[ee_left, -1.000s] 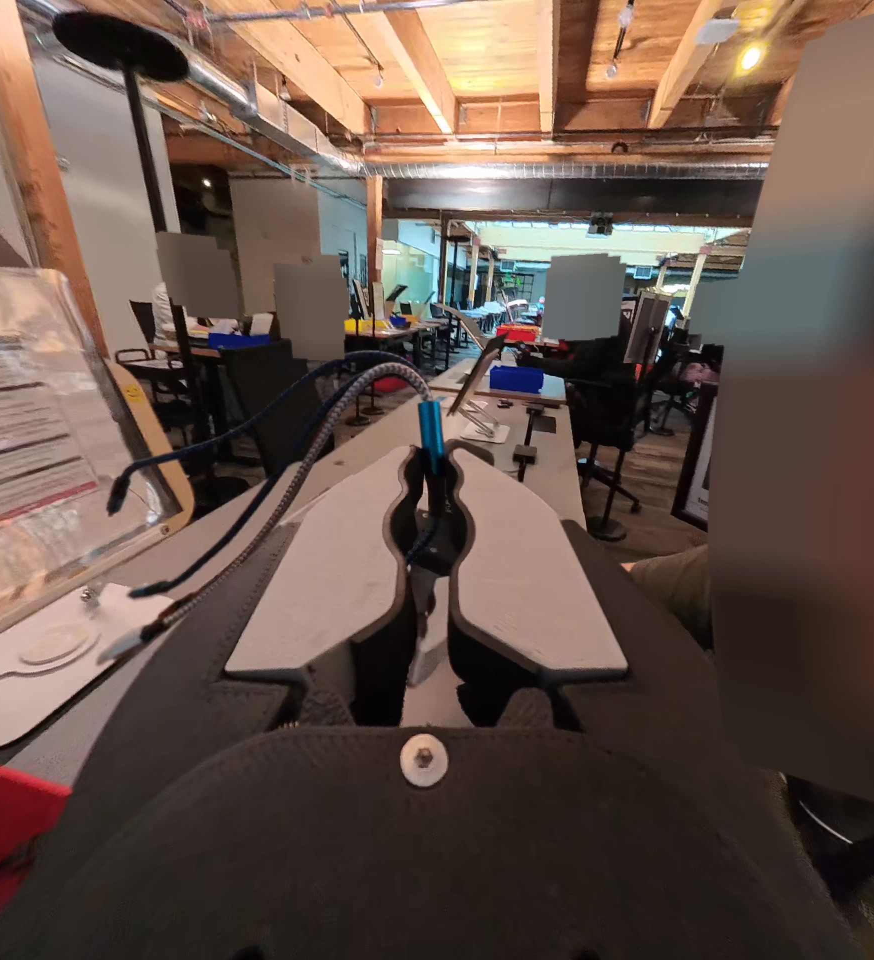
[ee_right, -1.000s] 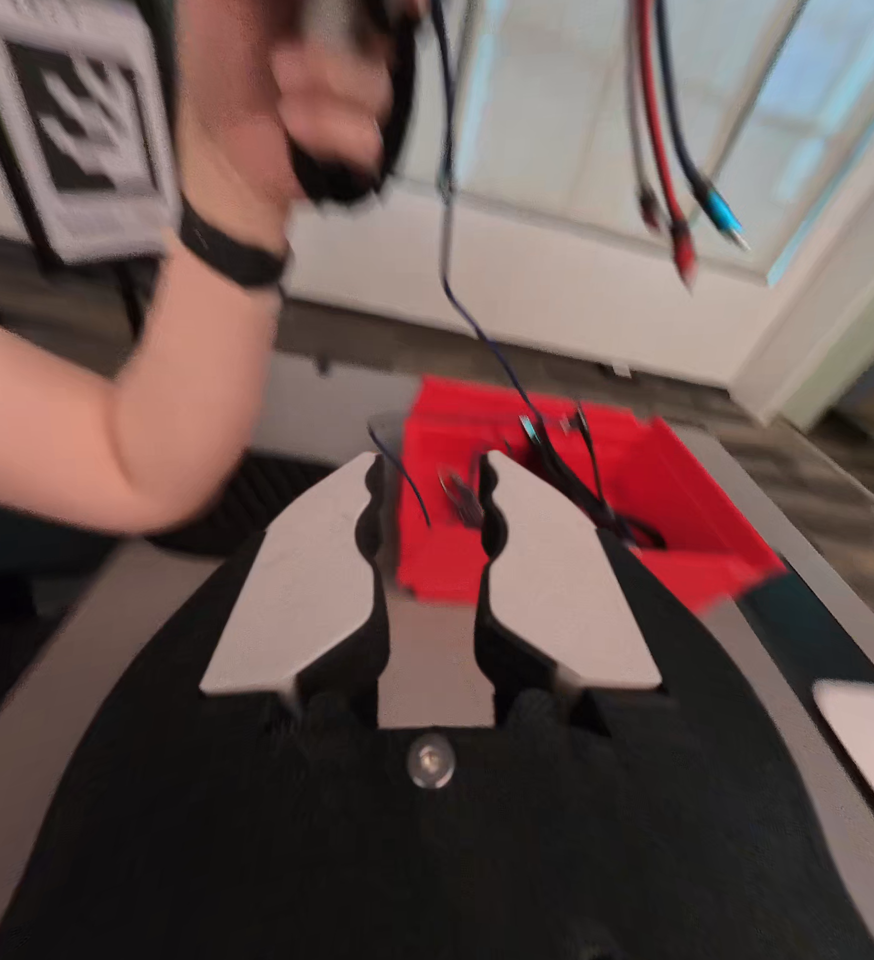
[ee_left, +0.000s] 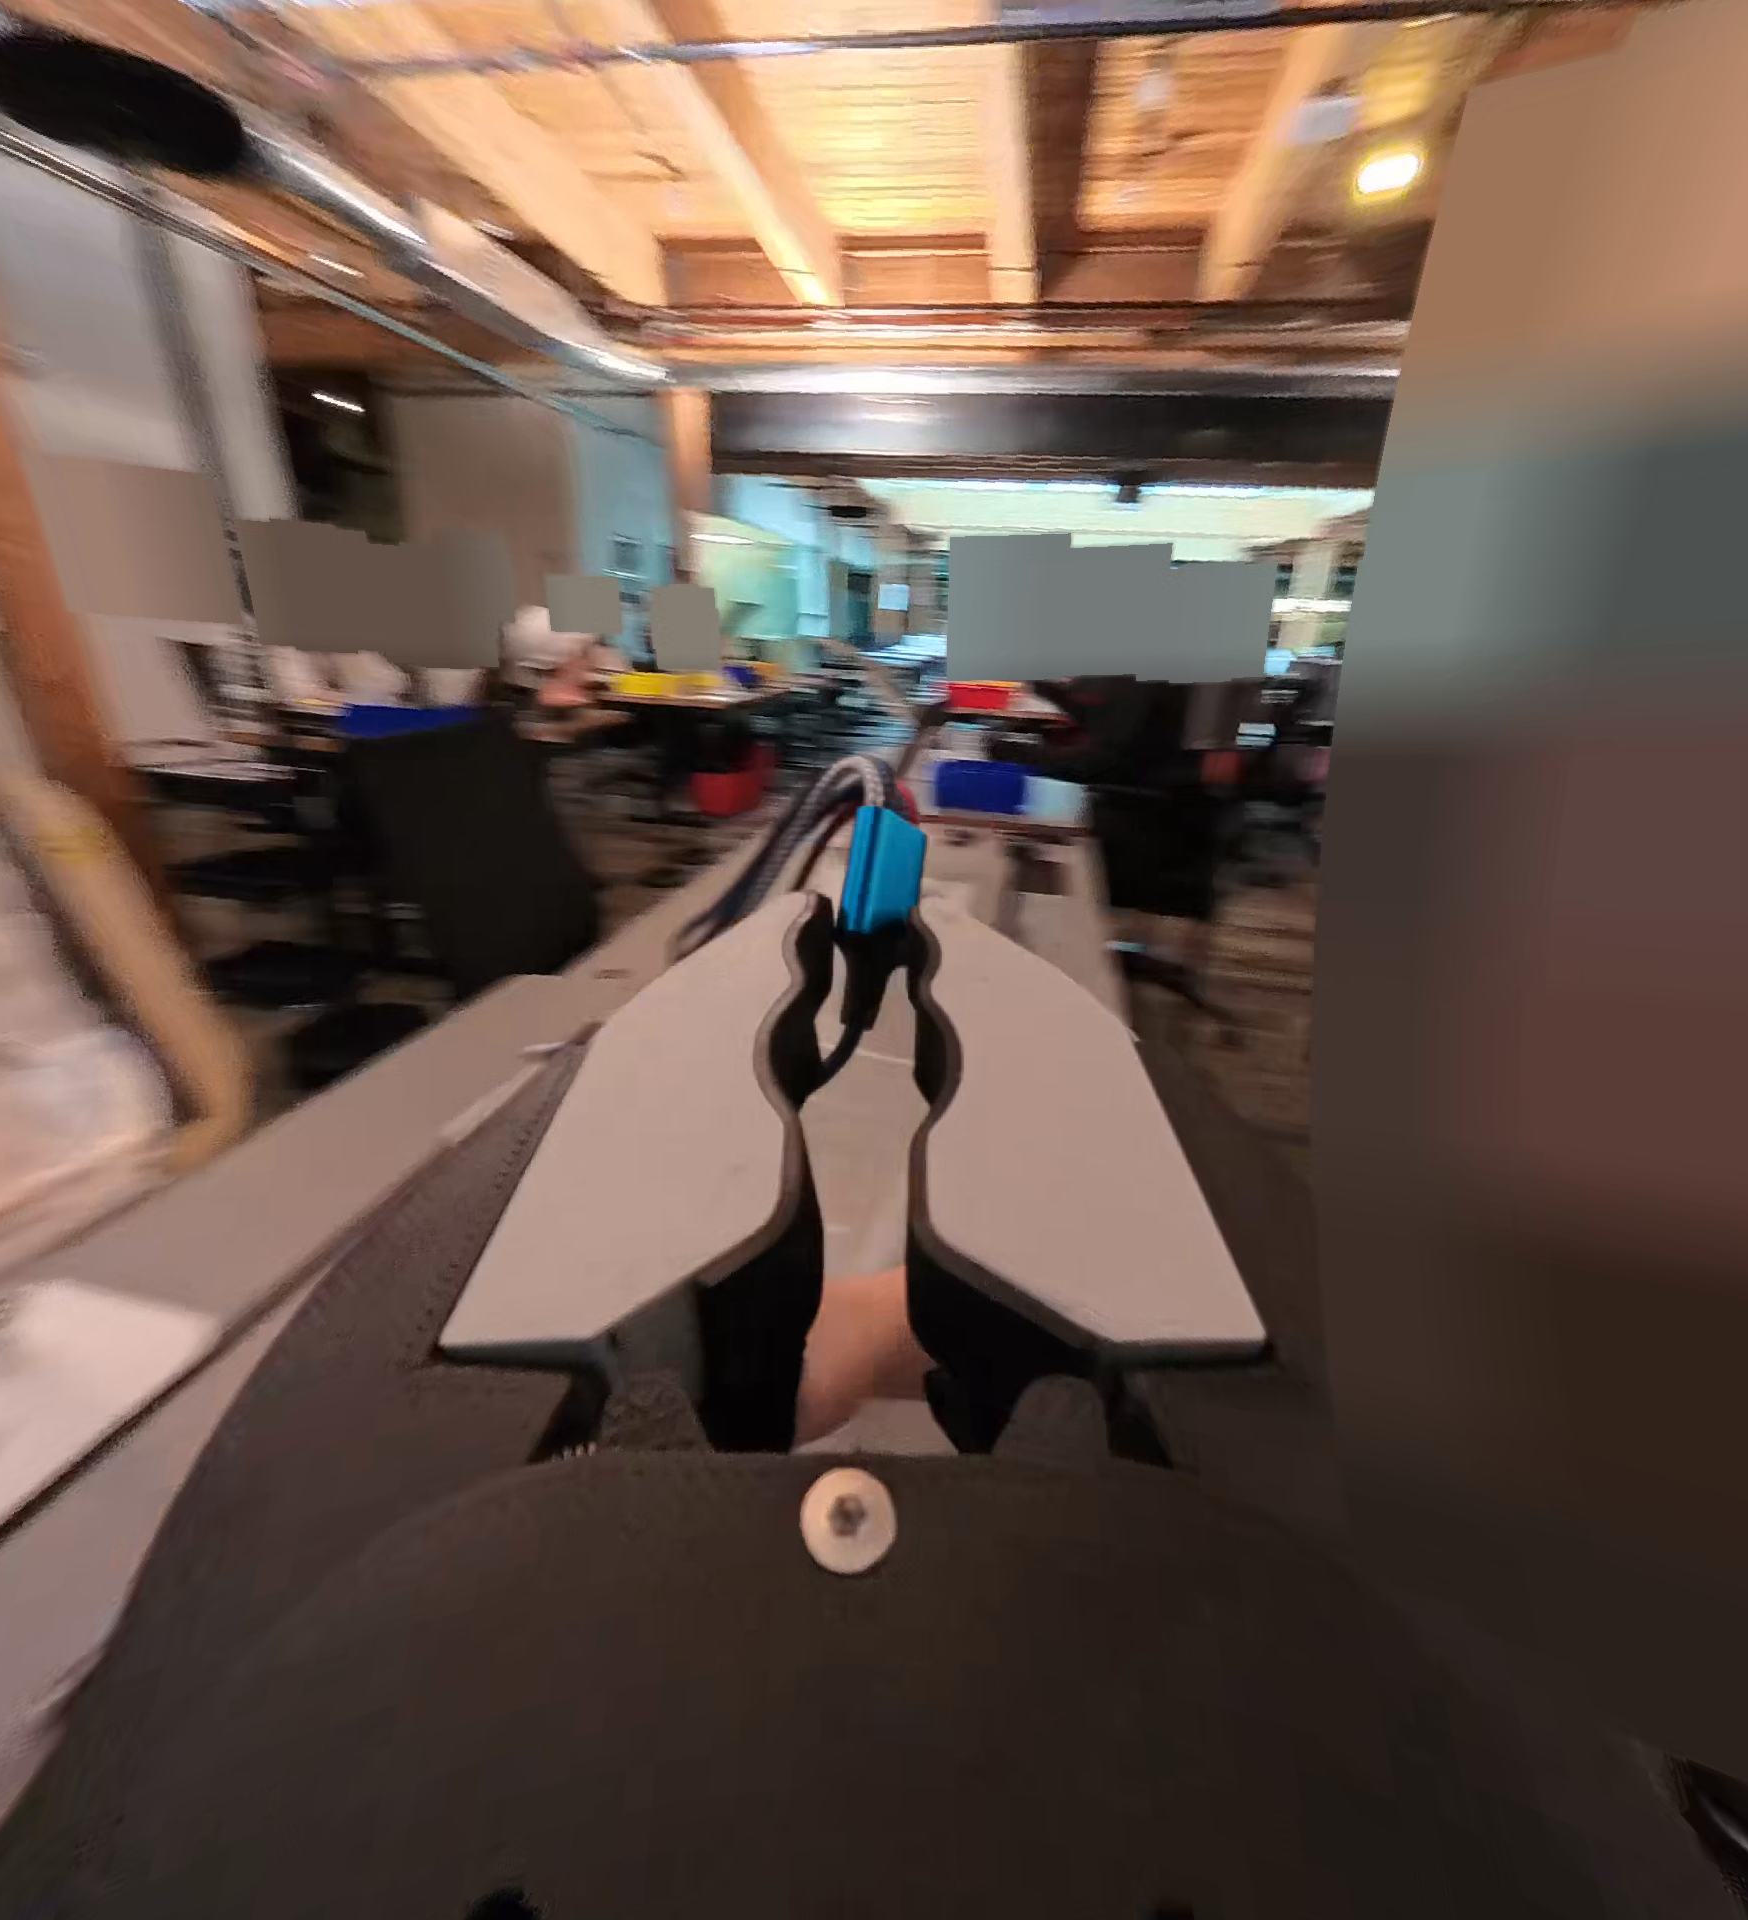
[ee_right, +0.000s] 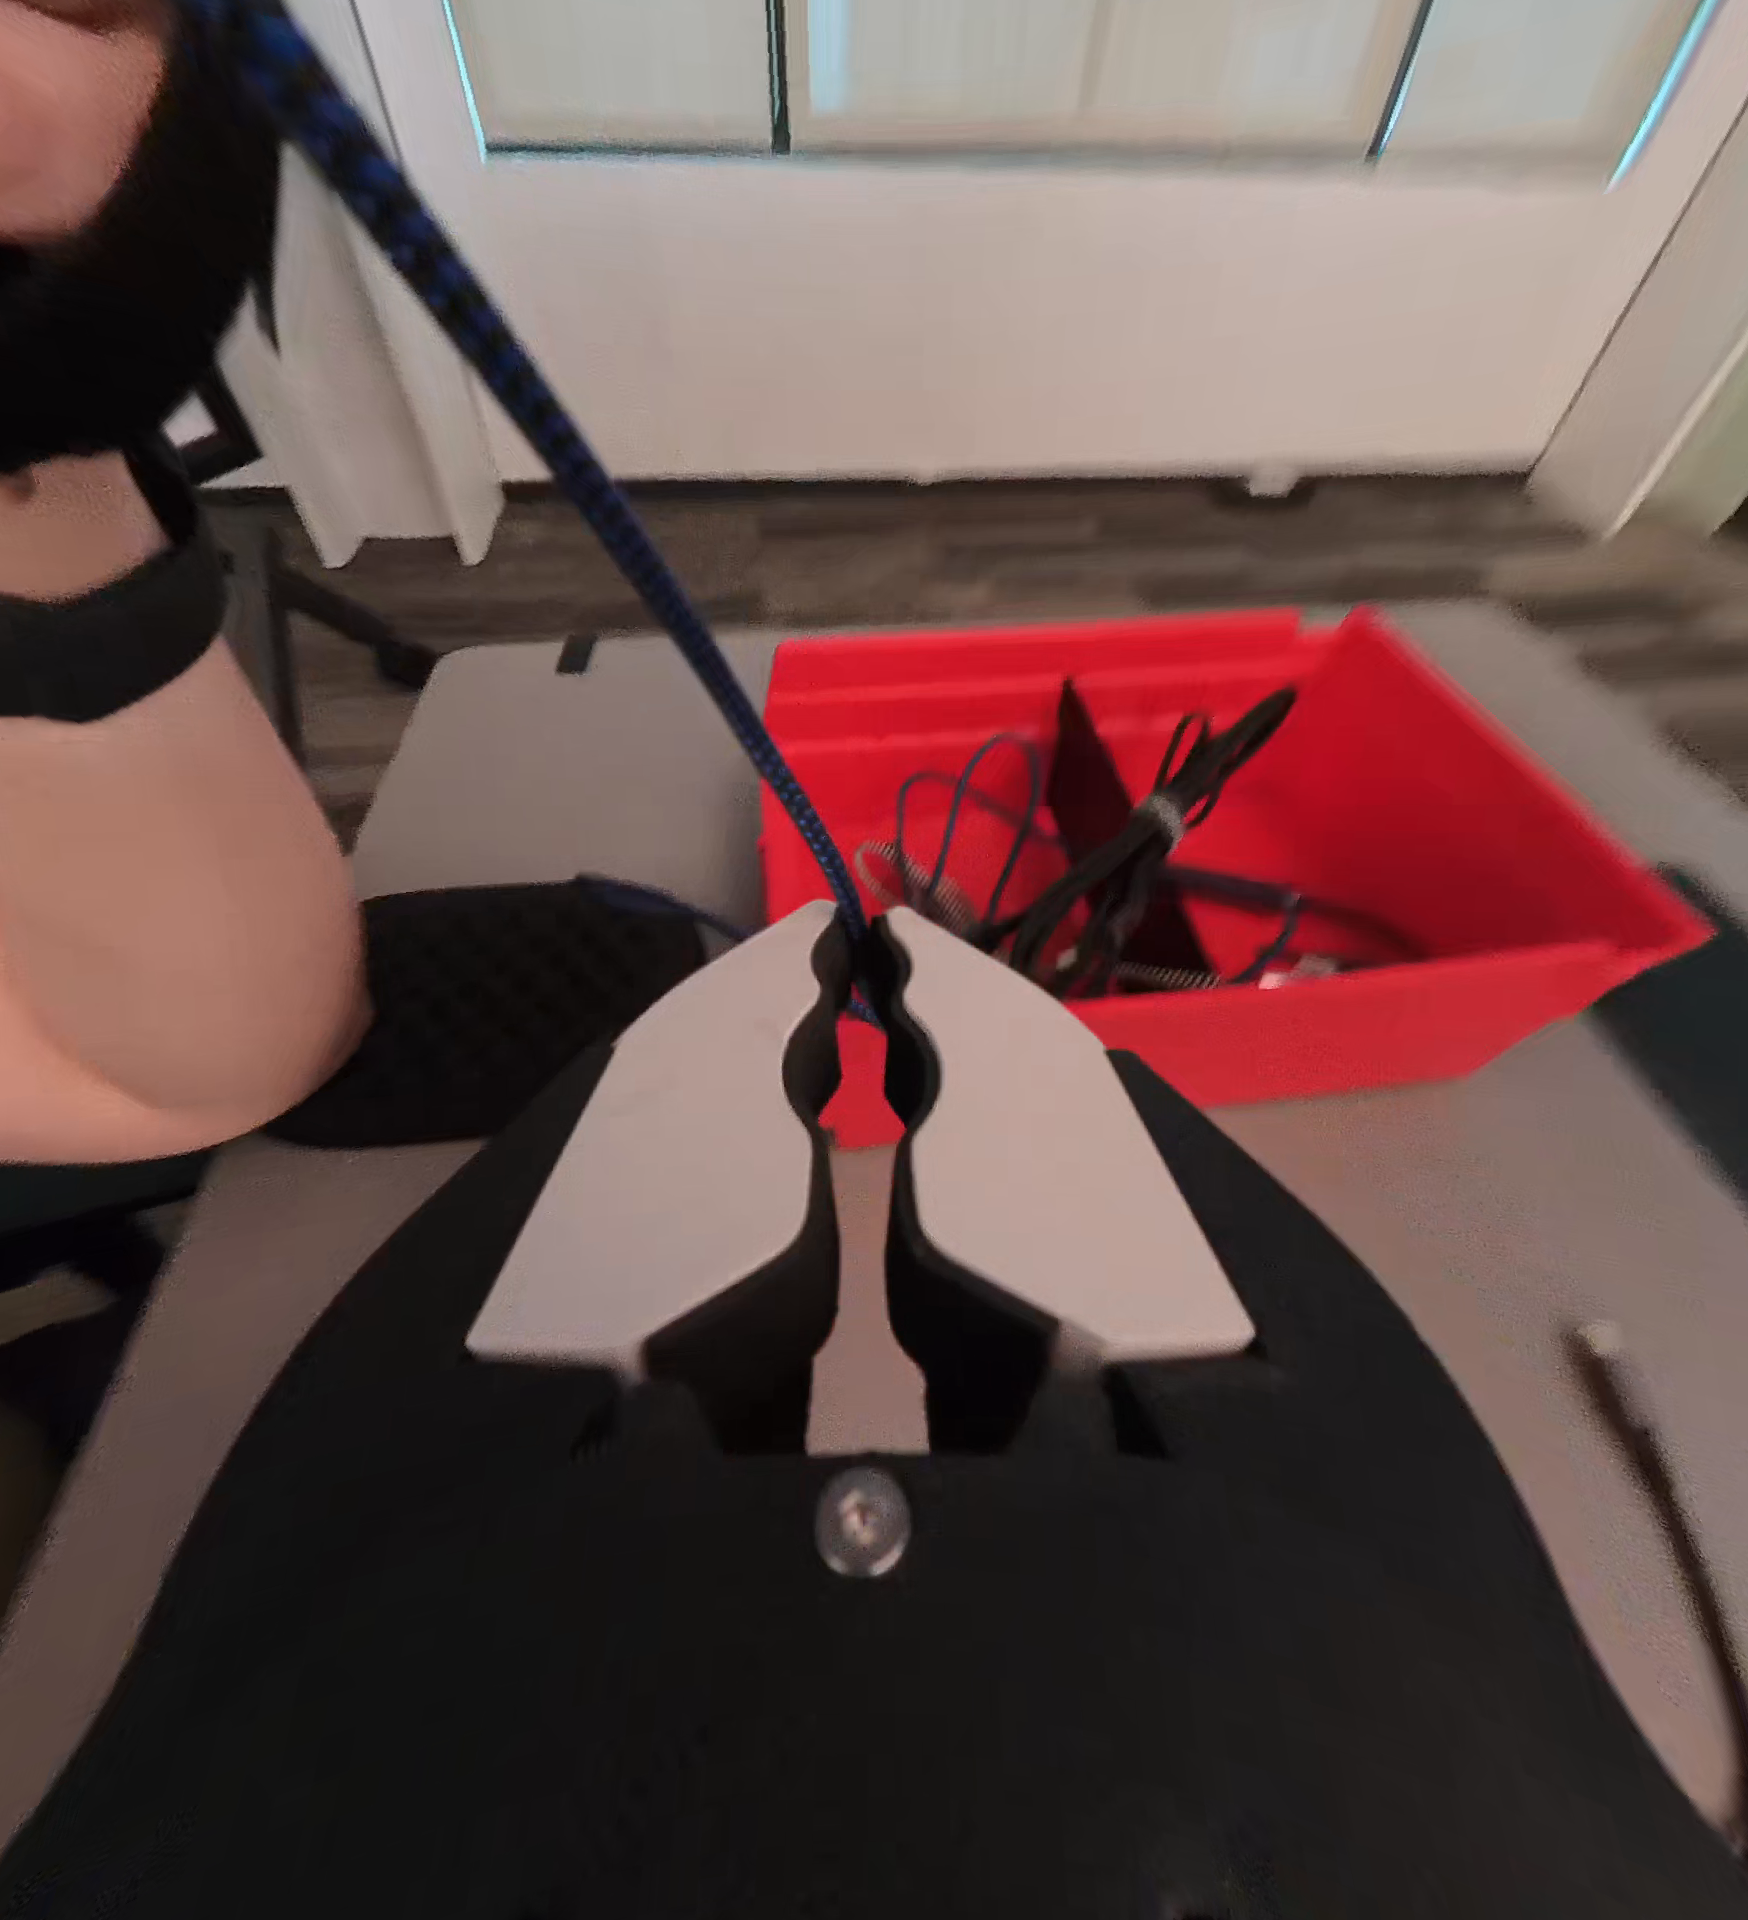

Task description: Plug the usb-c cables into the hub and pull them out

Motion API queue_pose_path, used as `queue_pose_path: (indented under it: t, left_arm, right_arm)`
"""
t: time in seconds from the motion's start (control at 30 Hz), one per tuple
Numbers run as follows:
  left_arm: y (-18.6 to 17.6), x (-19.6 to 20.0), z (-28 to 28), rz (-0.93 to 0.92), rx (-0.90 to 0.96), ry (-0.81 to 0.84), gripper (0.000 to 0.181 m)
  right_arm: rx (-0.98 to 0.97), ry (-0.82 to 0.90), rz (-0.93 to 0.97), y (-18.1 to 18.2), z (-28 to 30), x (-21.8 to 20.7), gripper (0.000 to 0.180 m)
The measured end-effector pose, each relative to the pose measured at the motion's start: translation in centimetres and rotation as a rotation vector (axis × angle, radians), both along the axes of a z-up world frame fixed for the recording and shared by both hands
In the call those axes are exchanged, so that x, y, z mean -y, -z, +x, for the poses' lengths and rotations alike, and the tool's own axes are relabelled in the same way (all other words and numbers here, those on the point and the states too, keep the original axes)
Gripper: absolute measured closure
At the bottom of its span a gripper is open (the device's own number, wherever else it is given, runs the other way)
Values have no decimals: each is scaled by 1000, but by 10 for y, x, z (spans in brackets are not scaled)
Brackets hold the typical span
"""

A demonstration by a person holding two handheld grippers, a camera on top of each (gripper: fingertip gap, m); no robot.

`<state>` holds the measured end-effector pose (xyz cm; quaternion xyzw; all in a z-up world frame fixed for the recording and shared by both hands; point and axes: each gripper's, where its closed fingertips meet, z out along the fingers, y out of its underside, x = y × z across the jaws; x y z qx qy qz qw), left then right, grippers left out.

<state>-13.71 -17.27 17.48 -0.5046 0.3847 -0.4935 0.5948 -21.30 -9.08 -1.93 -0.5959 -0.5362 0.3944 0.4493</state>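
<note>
Right gripper [ee_right: 862, 935], open and empty over the bin a second ago, now pinched shut at the very tips on a blue-and-black braided cable [ee_right: 496, 343], centre of the right wrist frame. Cable running taut from the tips up to the upper left, toward a hand in a black strap [ee_right: 49, 260]. Behind the tips, centre right: a red bin [ee_right: 1421, 1029] on the grey table [ee_right: 1369, 1247], with a tangle of dark spare cables [ee_right: 1119, 862] inside. In the left wrist frame, left gripper [ee_left: 865, 925] closed at the tips on the blue hub [ee_left: 885, 868], mid-frame, as before; hub now turned broader-face to the camera rather than edge-on. Several braided cables [ee_left: 844, 795] leaving the hub's far end, up and leftward; whether seated in ports, hidden. Whole left view smeared, so probably mid-swing. Likely meaning: a pull-out under way, hub anchored on one side and the cord tensioned on the other. Grip on the cord rather than the plug body, so strain on the braid and some risk of slip. Plug end of the held cable not visible in either frame.
</note>
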Motion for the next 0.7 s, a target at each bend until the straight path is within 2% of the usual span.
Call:
queue_pose_path:
  t: [0.07,0.13,0.23,0.33,0.43,0.53,0.63,0.7]
  left_arm:
    - [-3,-16,-19,43,16,-180,176]
    - [-2,-24,-34,56,-12,-289,164]
    - [9,-26,-44,11,-100,-306,129]
    - [27,-22,-48,-39,-211,-260,117]
    - [43,-23,-50,-29,-316,-271,123]
    - [84,-26,-45,-75,-556,-257,119]
    - [106,-49,-41,-61,-695,-365,121]
    - [129,-53,-29,-92,-796,-307,119]
  right_arm:
    - [7,-34,-88,1,7,1,177]
    - [-16,-51,-138,-7,15,2,177]
    - [-102,-19,-156,-31,31,-4,177]
    - [-140,41,-138,-48,54,-17,177]
    - [-144,126,-73,-61,78,-30,177]
    - [-227,185,-59,-89,108,-36,177]
    - [-288,251,-37,-110,140,-41,177]
    - [-301,293,-8,-120,158,-43,177]
